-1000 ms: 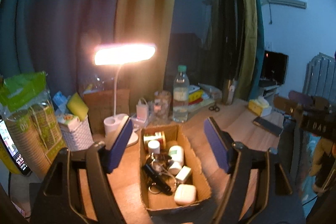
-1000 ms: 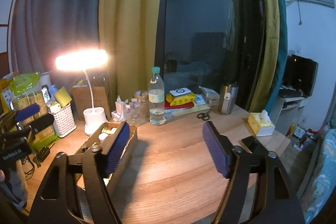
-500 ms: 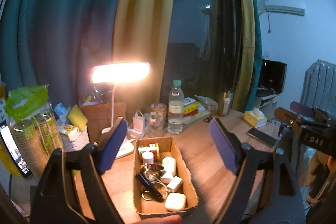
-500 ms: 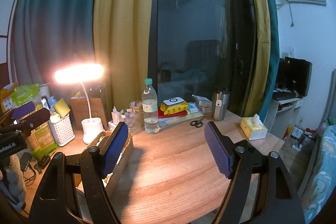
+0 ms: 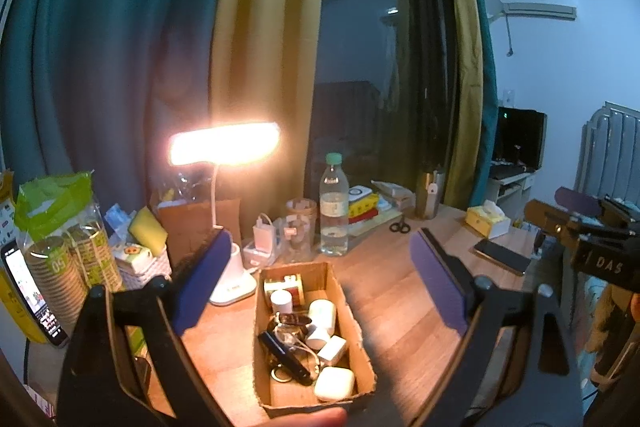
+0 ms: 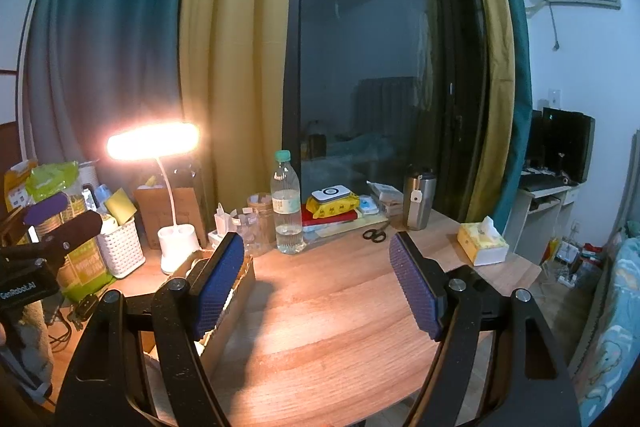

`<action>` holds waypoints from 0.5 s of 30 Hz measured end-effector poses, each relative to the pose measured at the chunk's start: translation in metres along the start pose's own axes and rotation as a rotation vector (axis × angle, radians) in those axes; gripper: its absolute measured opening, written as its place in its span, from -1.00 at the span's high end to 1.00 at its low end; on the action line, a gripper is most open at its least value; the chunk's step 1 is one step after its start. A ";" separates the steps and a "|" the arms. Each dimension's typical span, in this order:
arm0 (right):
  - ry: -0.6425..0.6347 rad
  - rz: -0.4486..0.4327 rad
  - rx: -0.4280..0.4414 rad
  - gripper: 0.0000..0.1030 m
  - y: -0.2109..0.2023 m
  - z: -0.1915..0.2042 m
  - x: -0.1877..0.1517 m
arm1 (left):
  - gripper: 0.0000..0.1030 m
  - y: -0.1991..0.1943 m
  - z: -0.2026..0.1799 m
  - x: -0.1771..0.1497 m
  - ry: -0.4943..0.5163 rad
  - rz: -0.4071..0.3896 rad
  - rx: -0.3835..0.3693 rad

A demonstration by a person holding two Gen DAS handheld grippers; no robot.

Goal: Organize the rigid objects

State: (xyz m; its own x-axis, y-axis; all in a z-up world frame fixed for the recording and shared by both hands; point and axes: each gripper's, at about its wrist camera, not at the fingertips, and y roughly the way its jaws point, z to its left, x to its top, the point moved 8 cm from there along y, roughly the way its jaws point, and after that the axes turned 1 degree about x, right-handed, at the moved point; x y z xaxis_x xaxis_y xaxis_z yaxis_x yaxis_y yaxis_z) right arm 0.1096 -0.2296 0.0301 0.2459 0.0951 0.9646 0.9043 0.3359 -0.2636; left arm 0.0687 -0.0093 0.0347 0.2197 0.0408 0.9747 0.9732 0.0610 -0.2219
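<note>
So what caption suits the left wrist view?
Open left gripper above a cardboard box of small items, beside a lit desk lamp.

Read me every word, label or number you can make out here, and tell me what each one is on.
"DAS": right gripper body, left wrist view.
"GenRobot.AI": left gripper body, right wrist view.
"50", seemingly: paper cup stack.
Too small or blurred: water bottle label, yellow pack, phone screen, small tin.

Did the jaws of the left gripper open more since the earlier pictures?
Yes. The left gripper has just been opening: its jaws now stand wider than the cardboard box, with nothing gripped.
</note>
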 end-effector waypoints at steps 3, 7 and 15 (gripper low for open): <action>0.004 0.003 0.001 -0.52 0.001 -0.002 0.000 | -0.79 -0.002 -0.001 0.000 -0.002 -0.005 -0.002; 0.006 0.005 0.002 -0.52 0.001 -0.004 0.000 | -0.79 -0.003 -0.001 0.000 -0.002 -0.004 0.000; 0.002 0.005 0.006 -0.52 0.003 -0.002 0.000 | -0.79 -0.004 -0.001 0.001 -0.008 -0.013 0.005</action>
State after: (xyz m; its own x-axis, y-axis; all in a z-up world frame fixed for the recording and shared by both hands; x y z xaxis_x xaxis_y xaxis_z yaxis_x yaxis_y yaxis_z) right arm 0.1132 -0.2306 0.0293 0.2515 0.0949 0.9632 0.9009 0.3409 -0.2688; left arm 0.0648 -0.0107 0.0367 0.2067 0.0478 0.9772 0.9755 0.0664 -0.2096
